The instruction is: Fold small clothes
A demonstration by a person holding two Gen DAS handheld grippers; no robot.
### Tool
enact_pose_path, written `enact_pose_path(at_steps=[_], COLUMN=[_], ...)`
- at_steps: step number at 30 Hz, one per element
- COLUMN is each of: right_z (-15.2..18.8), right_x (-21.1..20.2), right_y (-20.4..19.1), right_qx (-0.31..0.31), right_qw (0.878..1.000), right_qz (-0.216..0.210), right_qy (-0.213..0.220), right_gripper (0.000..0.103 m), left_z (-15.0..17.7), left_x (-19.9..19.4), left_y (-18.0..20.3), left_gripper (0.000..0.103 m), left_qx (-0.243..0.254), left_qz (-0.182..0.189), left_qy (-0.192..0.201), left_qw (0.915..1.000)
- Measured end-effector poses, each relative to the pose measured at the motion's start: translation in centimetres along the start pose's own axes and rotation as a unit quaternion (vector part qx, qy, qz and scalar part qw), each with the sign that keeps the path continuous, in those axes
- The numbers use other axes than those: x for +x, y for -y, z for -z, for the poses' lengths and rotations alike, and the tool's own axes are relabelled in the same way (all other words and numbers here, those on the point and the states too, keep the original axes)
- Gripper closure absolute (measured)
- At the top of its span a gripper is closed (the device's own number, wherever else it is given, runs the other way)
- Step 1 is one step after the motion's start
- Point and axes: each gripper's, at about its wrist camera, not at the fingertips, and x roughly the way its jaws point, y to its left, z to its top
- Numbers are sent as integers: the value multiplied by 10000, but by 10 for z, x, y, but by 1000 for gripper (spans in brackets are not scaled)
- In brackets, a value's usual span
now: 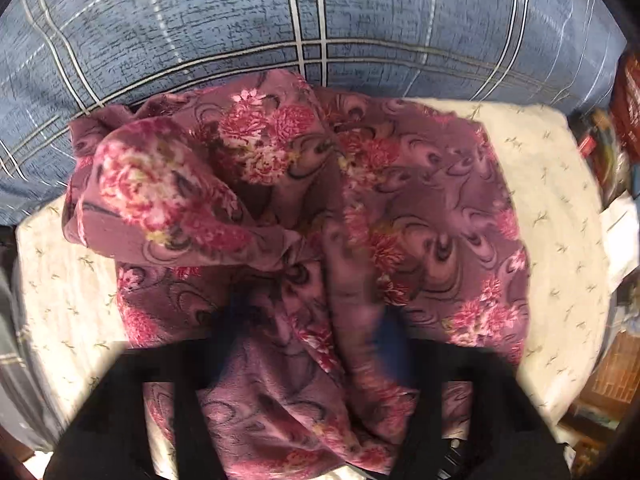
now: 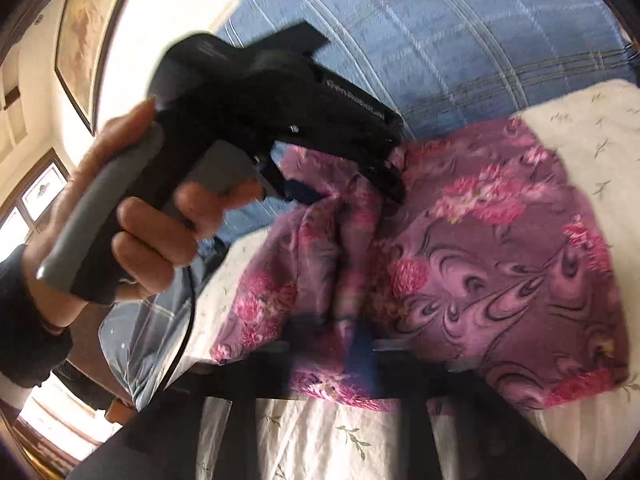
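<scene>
Left tool [image 1: 316,312] pointing down, pinched nearly closed, right tool [image 2: 352,344] likewise

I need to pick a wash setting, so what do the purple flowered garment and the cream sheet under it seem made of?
Purple flowered garment: probably soft fleece or flannel, matte and fuzzy, falling in thick rounded folds. Cream sheet: seemingly thin woven cotton, matte, lying flat with fine creases.

Garment [image 1: 420,200]: soft purple cloth with pink floral print, matt, slightly fuzzy. Sheet [image 1: 560,184] beneath: cream woven cloth, matt, fine sprig print. Blanket [image 1: 240,20] — blue checked cloth, coarse-looking weave. Left gripper [image 2: 384,176] body: black plastic, matt; handle — smooth grey plastic, slight sheen.
</scene>
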Motion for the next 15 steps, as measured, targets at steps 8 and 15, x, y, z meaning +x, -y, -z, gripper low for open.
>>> enact_pose_path(at_steps=[8,15], right_z=[-18,-13], right_x=[-88,-98], right_y=[18,71], right_qx=[580,1215], right_qw=[9900,9857], right_qz=[-28,501], right_qy=[1285,1056], right_gripper=[103,94], left_z=[1,-8], left_x=[-52,-29], left_y=[33,71], left_gripper=[96,95], left_qx=[91,76], left_qz=[941,1172], left_qy=[717,469], left_qw=[9929,9920])
